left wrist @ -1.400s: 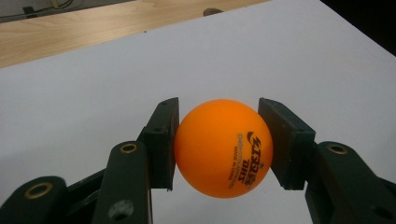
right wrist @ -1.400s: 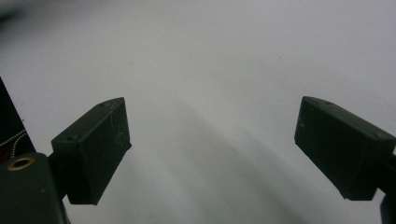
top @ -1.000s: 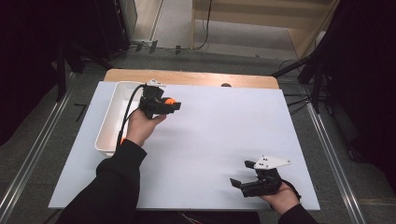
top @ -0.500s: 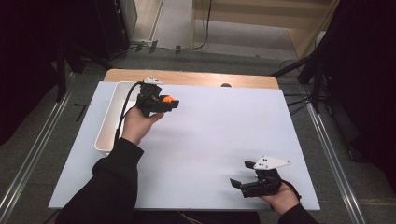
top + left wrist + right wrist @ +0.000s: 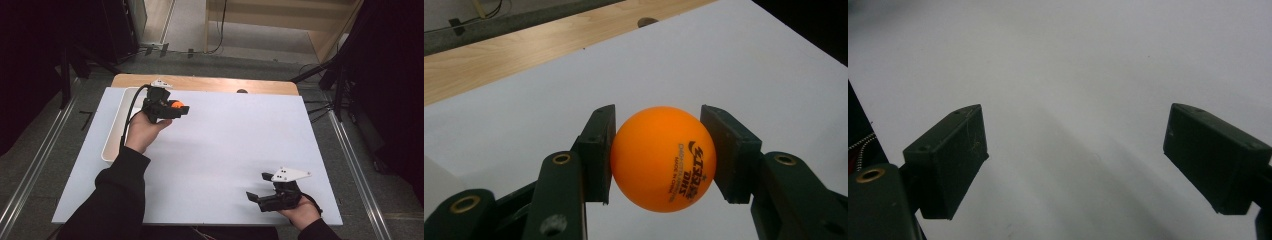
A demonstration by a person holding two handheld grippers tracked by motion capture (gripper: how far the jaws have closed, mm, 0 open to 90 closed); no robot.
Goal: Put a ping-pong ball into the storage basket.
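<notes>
Ball [image 5: 664,157] clamped in left gripper [image 5: 172,109] just right of the tray [image 5: 116,131], above bare bench [image 5: 225,135]; right gripper [image 5: 262,197] agape, far off.

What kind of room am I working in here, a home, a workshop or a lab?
Most likely a lab or recording setup, not a home. A white board covers a wooden table and bears just a white tray; dark stands and cables ring it on a bare floor.
</notes>
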